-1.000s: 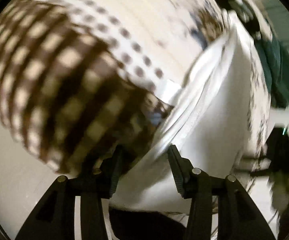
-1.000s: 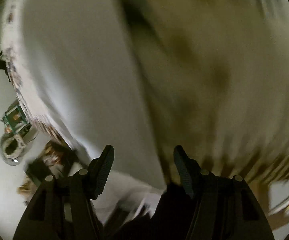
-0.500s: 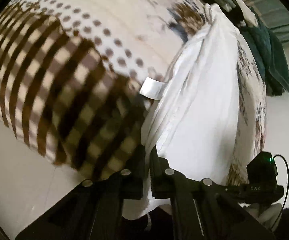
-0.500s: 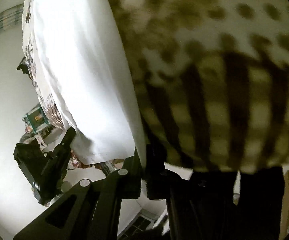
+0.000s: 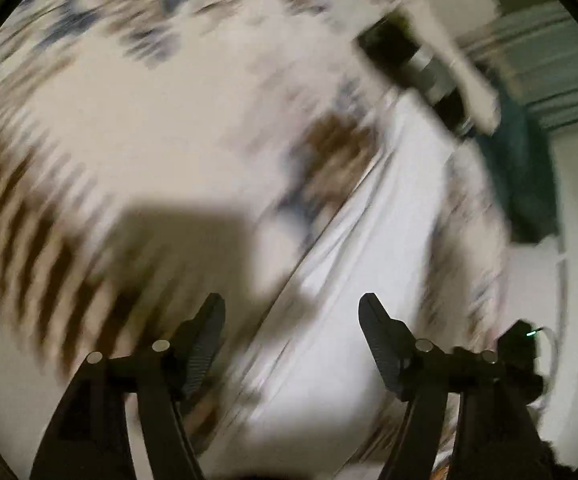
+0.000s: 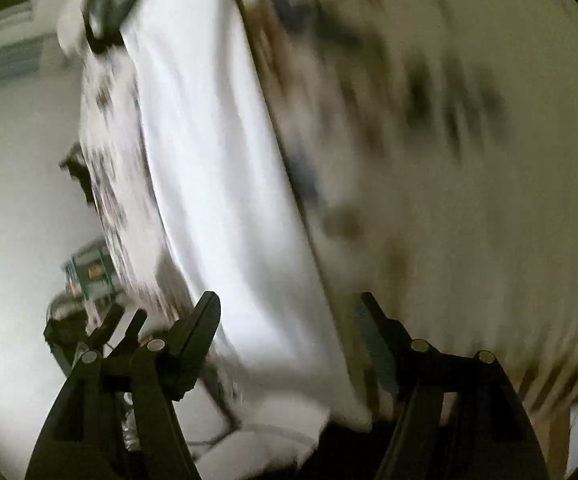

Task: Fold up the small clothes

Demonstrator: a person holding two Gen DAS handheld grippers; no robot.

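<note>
In the left wrist view, the left gripper [image 5: 292, 324] is seen with its two black fingers [image 5: 205, 340] spread wide apart, and nothing is held between them. Beyond the fingertips, a cream garment [image 5: 161, 152] printed with brown checks and dots fills the left and middle of the frame; it is heavily blurred, so its exact outline cannot be made out. Along its right edge a plain white cloth [image 5: 377, 280] is laid, running from the lower middle up toward the upper right. A dark shadow is cast across the patterned fabric just ahead of the left finger. Past the white cloth, a dark green fabric [image 5: 529, 184] is visible near the right edge, and a black device [image 5: 523, 344] with a small green light is seen low on the right — just beside the right finger.

In the right wrist view, the right gripper [image 6: 289, 322] is likewise shown with its fingers [image 6: 197, 332] parted and empty. The same patterned garment [image 6: 449, 152] takes up the right half of the frame, blurred and dim, with brown stripes faintly seen at its lower right. The white cloth [image 6: 213, 184] lies directly to its left, stretching from the top of the frame down to the space between the fingertips. To the left of it, a pale tabletop [image 6: 13, 240] is seen, on which a small green object [image 6: 89, 272] rests — too blurred to identify.
</note>
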